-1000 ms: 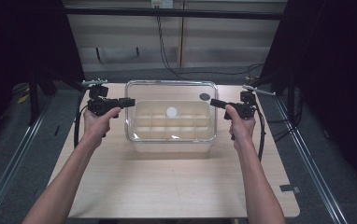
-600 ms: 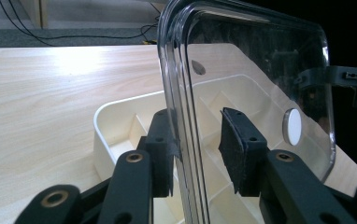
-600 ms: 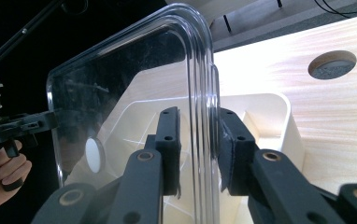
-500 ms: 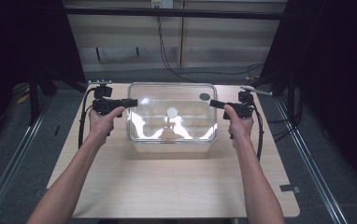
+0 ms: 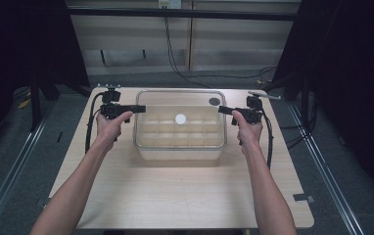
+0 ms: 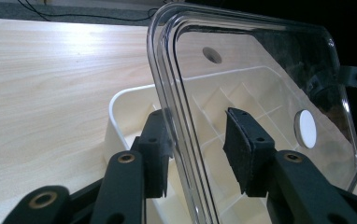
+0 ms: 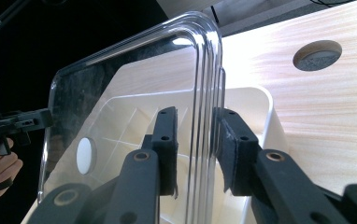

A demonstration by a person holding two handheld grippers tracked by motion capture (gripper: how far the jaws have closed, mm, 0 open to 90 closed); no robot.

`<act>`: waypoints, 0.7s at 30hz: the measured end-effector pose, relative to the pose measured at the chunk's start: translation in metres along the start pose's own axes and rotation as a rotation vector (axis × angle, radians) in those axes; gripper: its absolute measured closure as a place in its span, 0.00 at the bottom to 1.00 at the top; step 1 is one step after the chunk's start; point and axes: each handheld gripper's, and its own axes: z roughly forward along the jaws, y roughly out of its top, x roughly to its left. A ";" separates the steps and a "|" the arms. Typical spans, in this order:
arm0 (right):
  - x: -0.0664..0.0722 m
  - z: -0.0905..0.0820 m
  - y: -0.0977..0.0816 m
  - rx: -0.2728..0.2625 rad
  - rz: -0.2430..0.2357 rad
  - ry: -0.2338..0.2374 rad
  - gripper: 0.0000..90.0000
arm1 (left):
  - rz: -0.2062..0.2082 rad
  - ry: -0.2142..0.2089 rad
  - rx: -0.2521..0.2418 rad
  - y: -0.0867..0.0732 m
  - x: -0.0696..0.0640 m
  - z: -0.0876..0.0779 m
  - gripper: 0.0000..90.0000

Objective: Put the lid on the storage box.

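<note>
– Two grippers were seen at the ends of the clear lid (image 5: 195, 98): the left gripper (image 5: 143, 108) at its nine o'clock end, the right gripper (image 5: 220, 109) at its three o'clock end. How were the jaws set?

– Both pairs had just been opening. In the left gripper view the lid's rim (image 6: 167, 93) was found between the pads, with one pad well clear of it. In the right gripper view the rim (image 7: 209, 93) was likewise straddled, and a gap was shown beside one pad. Neither rim was clamped.

– And where was the lid placed?

– It was laid over the cream divided box (image 5: 180, 152), which stood on the wooden table (image 5: 175, 196) toward twelve o'clock of its middle. Whether it was seated all round could not be told.

– What could have gone wrong from there?

– If the lid was released unevenly, one end could have been dropped first and the lid left skewed on the box's rim. If a pad was dragged away at nine or three o'clock while touching, the lid, or the light box with it, could have been pulled sideways.
</note>
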 end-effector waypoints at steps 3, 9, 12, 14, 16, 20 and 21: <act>-0.001 0.002 -0.001 0.003 0.003 -0.011 0.77 | -0.003 0.005 0.009 -0.001 0.002 0.002 0.67; -0.002 0.007 -0.003 0.008 0.000 -0.033 0.76 | -0.032 0.016 -0.008 -0.008 0.005 0.007 0.67; -0.003 0.009 -0.003 0.013 0.005 -0.040 0.75 | -0.036 0.019 -0.005 -0.009 0.007 0.008 0.67; -0.004 0.009 -0.004 0.018 0.003 -0.040 0.75 | -0.032 0.021 0.000 -0.010 0.007 0.010 0.66; -0.005 0.011 -0.004 0.017 0.006 -0.042 0.75 | -0.033 0.022 0.007 -0.010 0.009 0.012 0.65; -0.008 0.016 -0.006 0.032 0.013 -0.059 0.73 | -0.024 0.027 0.027 -0.011 0.012 0.015 0.64; -0.009 0.017 -0.006 0.033 0.014 -0.062 0.73 | -0.023 0.026 0.037 -0.012 0.012 0.016 0.64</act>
